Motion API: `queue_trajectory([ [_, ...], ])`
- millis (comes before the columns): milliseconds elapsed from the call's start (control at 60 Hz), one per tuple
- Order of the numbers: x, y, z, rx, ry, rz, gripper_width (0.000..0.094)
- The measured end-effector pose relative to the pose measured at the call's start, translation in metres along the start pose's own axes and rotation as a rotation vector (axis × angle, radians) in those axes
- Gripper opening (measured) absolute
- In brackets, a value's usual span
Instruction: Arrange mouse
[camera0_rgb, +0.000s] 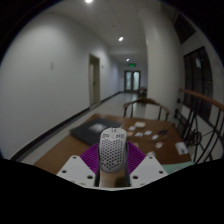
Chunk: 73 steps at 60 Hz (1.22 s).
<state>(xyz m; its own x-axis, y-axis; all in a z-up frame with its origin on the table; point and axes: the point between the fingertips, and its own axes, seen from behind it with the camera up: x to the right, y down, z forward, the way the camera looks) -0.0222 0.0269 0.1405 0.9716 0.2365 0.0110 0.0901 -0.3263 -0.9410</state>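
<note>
A white mouse (111, 150) with a honeycomb-perforated shell stands upright between my fingers. My gripper (111, 163) is shut on it, with the purple pads (90, 158) pressing on both of its sides. It is held well above a wooden table (75, 140) that shows beyond and below the fingers. The lower part of the mouse is hidden between the fingers.
A dark mat (97, 130) lies on the table ahead. Small white items (140, 126) are scattered on the table to the right, with a dark object (181, 148) near its right edge. A railing (150, 105) and a long corridor with doors lie beyond.
</note>
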Motion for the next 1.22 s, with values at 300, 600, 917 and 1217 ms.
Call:
queue_trajectory([
  [300,0.219,0.091,-0.056,-0.178,0.308,0.116,0.0337],
  [600,0.213,0.18,-0.043,-0.311,0.234,0.179,0.0464],
  [917,0.213,0.159,-0.127,-0.298,0.188,0.134,0.0858],
  [1217,0.235,0.165,-0.239,-0.25,0.219,0.196,0.0856],
])
